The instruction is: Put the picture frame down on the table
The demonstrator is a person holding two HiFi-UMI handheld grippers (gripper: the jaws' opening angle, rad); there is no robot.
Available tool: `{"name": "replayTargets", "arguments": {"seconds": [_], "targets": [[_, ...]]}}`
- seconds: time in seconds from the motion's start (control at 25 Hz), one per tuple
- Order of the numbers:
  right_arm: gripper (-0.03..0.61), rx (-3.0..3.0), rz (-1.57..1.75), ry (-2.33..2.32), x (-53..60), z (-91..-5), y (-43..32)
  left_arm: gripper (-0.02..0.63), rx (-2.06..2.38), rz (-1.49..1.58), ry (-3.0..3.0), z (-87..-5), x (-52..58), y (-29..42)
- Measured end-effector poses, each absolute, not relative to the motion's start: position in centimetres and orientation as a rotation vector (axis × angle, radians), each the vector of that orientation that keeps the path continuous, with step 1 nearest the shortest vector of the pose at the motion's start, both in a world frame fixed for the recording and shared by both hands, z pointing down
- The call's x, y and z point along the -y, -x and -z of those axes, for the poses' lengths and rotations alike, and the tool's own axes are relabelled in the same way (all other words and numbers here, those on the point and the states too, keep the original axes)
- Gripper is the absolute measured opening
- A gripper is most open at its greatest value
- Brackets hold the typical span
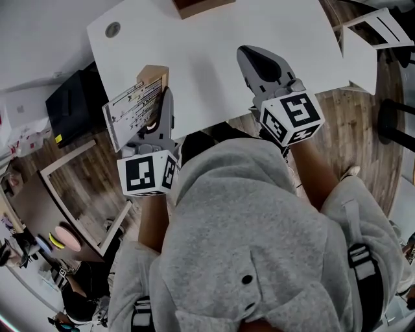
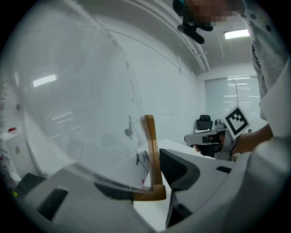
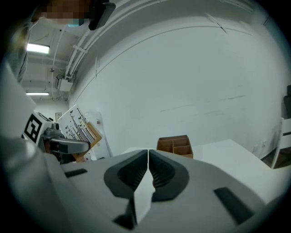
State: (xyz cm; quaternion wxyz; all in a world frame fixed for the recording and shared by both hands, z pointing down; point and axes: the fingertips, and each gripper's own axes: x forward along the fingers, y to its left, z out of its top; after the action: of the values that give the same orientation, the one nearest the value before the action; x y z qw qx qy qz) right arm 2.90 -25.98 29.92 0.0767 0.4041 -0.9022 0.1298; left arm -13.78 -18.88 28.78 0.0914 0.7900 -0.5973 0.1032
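The picture frame [image 1: 136, 107] has a light wooden edge and a white print with thin dark lines. It is held upright at the near left edge of the white table [image 1: 214, 52]. My left gripper [image 1: 159, 104] is shut on its lower part. In the left gripper view the glass pane fills the left side, and the wooden edge of the frame [image 2: 150, 154] stands between the jaws of the left gripper [image 2: 145, 182]. I cannot tell whether the frame touches the table. My right gripper [image 1: 256, 61] hovers over the table's near middle, shut and holding nothing. The right gripper [image 3: 148, 170] also sees the frame [image 3: 82, 129] at its left.
A wooden compartment box [image 3: 175, 145] stands at the table's far edge [image 1: 198, 5]. A grey cable grommet [image 1: 113, 29] sits near the far left corner. A black case [image 1: 71, 104] lies on the floor at the left. A second white table [image 1: 369, 45] stands at the right.
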Motion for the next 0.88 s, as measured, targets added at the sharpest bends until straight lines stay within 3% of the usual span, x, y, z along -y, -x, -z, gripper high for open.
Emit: {"name": "replayTargets", "arguments": {"seconds": [0.88], "targets": [[0.029,2.718,-0.454,-1.188,27.8,-31.2,-2.5,0.196,1.794,-0.404,-2.315,-30.5,20.8,14.5]]}}
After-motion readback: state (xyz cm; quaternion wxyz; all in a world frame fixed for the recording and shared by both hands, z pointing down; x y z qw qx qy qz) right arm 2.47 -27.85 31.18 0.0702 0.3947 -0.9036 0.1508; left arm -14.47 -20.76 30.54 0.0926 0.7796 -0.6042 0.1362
